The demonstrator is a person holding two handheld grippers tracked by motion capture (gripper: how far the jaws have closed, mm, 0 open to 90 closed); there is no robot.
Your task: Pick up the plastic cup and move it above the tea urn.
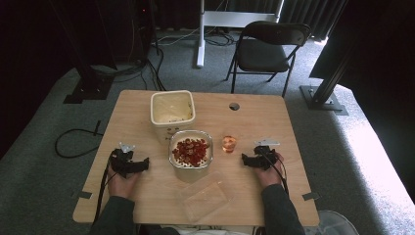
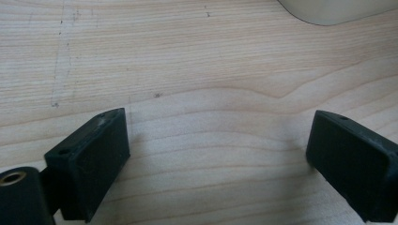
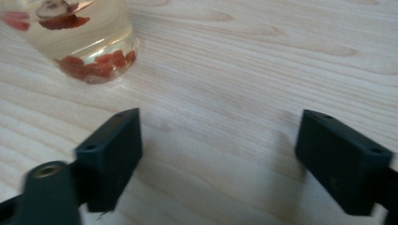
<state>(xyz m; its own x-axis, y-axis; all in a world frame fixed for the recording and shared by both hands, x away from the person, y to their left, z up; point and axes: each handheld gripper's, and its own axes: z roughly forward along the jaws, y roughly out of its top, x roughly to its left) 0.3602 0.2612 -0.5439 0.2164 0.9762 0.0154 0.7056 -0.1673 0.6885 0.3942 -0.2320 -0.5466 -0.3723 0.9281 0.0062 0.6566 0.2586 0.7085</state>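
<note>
With both the left hand-held gripper [image 1: 143, 163] and the right hand-held gripper [image 1: 243, 158] wide open and empty, a careless reach could topple the glass [image 1: 229, 143] at frame centre.

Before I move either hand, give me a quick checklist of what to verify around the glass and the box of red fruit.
1. Left gripper open, nothing between its fingers: ok.
2. Right gripper open, nothing between its fingers: ok.
3. Glass upright, liquid and red pieces inside, apart from the right gripper: ok.
4. Box of red fruit uncovered at the table's middle: ok.
5. Clear lid lying flat near the table's front edge, away from both hands: ok.
6. Cream tub contents: cannot tell.
</note>
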